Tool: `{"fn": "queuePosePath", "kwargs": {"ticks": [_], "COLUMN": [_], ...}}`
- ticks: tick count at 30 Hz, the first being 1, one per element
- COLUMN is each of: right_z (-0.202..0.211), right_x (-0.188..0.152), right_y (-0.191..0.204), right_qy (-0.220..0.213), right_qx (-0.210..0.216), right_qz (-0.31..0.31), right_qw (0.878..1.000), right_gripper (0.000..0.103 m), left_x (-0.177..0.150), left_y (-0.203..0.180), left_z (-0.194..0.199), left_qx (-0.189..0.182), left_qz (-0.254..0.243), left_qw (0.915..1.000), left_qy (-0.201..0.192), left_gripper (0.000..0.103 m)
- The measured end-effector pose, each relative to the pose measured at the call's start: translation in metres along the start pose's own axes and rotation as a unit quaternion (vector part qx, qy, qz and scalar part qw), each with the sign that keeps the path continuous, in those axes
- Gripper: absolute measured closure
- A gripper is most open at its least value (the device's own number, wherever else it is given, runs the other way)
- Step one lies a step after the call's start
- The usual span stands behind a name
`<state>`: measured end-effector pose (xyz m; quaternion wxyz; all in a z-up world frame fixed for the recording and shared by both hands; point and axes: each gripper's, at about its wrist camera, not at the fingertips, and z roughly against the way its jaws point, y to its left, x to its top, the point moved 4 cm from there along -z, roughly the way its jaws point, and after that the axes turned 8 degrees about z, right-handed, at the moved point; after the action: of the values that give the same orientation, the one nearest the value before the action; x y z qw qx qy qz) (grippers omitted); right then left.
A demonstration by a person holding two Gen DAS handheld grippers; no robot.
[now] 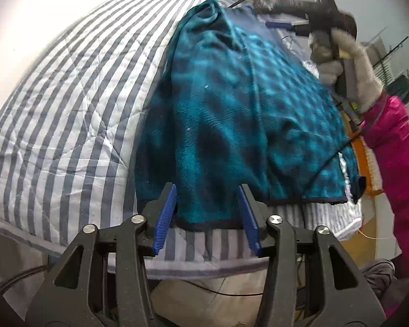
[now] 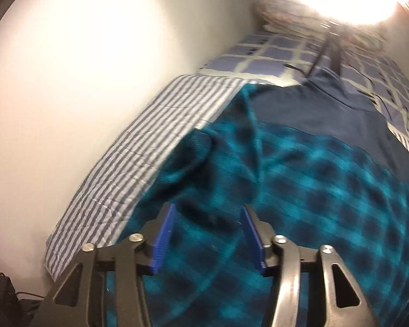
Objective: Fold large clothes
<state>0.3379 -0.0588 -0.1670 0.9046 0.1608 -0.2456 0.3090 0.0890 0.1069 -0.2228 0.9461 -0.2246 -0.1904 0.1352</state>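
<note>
A large teal and black checked fleece garment [image 1: 231,114] lies spread on a bed with a grey and white striped quilt [image 1: 62,109]. My left gripper [image 1: 207,190] is open, its blue fingers either side of the garment's near hem at the bed's edge. My right gripper [image 2: 207,209] is open and hovers over the fleece [image 2: 300,190] in the right wrist view. It also shows in the left wrist view [image 1: 283,24], held in a gloved hand above the garment's far right side. A plain dark blue part [image 2: 327,111] of the garment lies farther up.
A white wall [image 2: 81,68] runs along the bed's far side. A blue checked pillow or cover [image 2: 286,51] lies at the head of the bed. The person's pink sleeve [image 1: 395,147] is at the right. Cables and a box lie under the bed's edge [image 1: 204,286].
</note>
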Motion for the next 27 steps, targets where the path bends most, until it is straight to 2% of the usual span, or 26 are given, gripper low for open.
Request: {"fn": "queuePosePath", "kwargs": {"ticks": [1,7,10,12,13,14,15,16,21,27], "right_z": [-0.006,-0.053,-0.076,-0.09,-0.099,-0.11,-0.117,-0.121,-0.114,-0.111], "right_x": [0.004,0.038,0.057,0.062,0.064,0.065,0.065,0.064,0.074,0.109], "right_y": [0.006,0.015,0.018,0.021,0.023,0.025,0.026,0.028,0.032,0.047], "right_qy": [0.002,0.011,0.02,0.029,0.039,0.054,0.064,0.068,0.043,0.004], "right_qx": [-0.003,-0.019,-0.044,-0.053,-0.054,-0.057,-0.066,-0.076,-0.063,-0.057], "right_qz": [0.004,-0.019,-0.012,-0.005,0.0,0.008,0.016,0.024,0.027,0.03], "right_qw": [1.0,1.0,0.999,0.998,0.998,0.997,0.996,0.994,0.997,0.998], "right_gripper": [0.041,0.042,0.043,0.057,0.077,0.087,0.089,0.098,0.101,0.103], "left_x": [0.0,0.005,0.007,0.007,0.008,0.008,0.008,0.007,0.009,0.011], "left_y": [0.001,0.006,0.01,0.011,0.011,0.009,0.008,0.006,0.013,0.025], "left_z": [-0.005,-0.022,-0.023,-0.021,-0.02,-0.018,-0.016,-0.013,0.002,0.003], "left_qx": [0.0,-0.003,-0.008,-0.008,-0.008,-0.008,-0.009,-0.009,-0.012,0.005], "left_qz": [0.002,0.012,0.018,0.016,0.012,0.007,0.004,-0.001,0.013,0.03], "left_qw": [1.0,0.9998,0.9997,0.9998,0.9998,0.9999,0.9999,1.0,0.9996,0.9992], "left_qy": [0.005,0.016,0.015,0.013,0.01,0.006,0.004,0.0,-0.022,-0.028], "left_gripper": [0.073,0.093,0.099,0.101,0.102,0.102,0.103,0.103,0.103,0.103]}}
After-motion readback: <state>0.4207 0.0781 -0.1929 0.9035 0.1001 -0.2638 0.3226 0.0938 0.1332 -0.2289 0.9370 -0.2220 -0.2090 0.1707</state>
